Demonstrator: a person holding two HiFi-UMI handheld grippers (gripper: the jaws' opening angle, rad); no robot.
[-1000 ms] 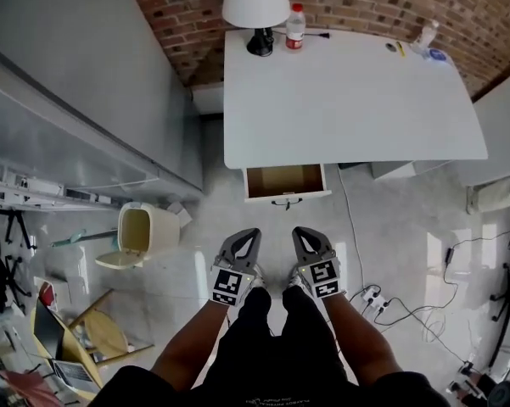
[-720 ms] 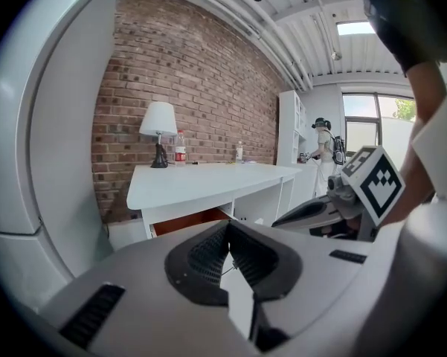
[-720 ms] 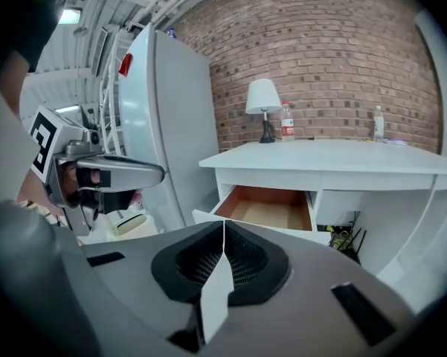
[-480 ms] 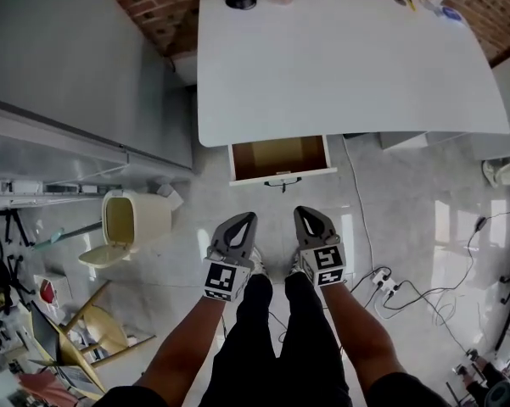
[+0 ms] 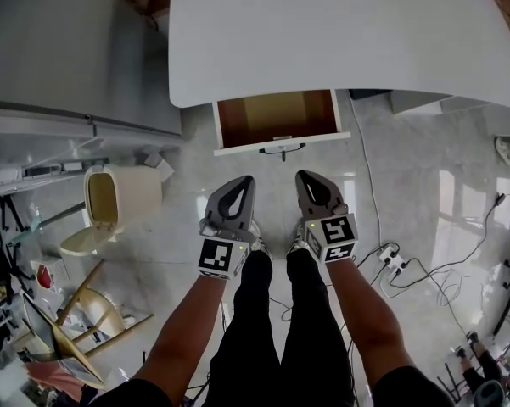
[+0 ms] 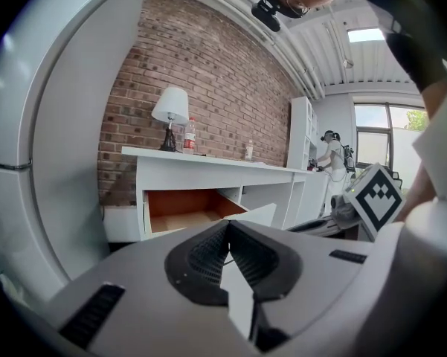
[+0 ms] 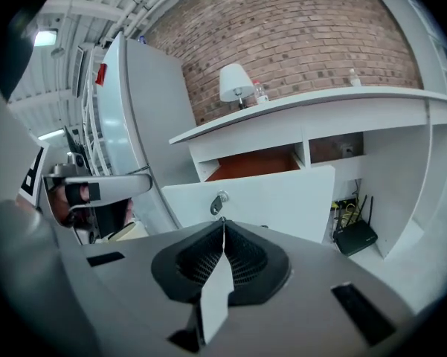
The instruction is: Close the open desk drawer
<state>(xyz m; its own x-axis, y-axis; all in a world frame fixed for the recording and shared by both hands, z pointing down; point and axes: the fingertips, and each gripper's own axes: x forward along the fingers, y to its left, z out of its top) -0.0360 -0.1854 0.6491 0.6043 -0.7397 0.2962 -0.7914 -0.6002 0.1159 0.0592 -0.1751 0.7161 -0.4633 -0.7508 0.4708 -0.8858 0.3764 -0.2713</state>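
The white desk (image 5: 339, 32) fills the top of the head view, and its drawer (image 5: 278, 119) stands pulled out, brown inside, with a white front (image 5: 282, 142) and a dark handle (image 5: 282, 150). Both grippers hang low in front of it, apart from it. My left gripper (image 5: 243, 181) is shut and empty, just below the drawer's left half. My right gripper (image 5: 305, 176) is shut and empty too, below the right half. The left gripper view shows the open drawer (image 6: 184, 210) beyond the left gripper (image 6: 227, 226). In the right gripper view the drawer front (image 7: 271, 198) and its handle (image 7: 219, 201) lie just ahead of the right gripper (image 7: 223, 224).
A cream bin (image 5: 117, 203) with its lid open stands on the floor at the left, under a grey cabinet (image 5: 68, 49). A power strip (image 5: 391, 261) and cables lie to the right. A wooden chair (image 5: 85, 312) is at the lower left. A lamp (image 6: 171, 107) and a bottle (image 6: 190, 135) stand on the desk.
The desk and open drawer have come nearer and lower in the head view as the person steps forward. Both grippers stay shut, held side by side; the drawer is as open as before.
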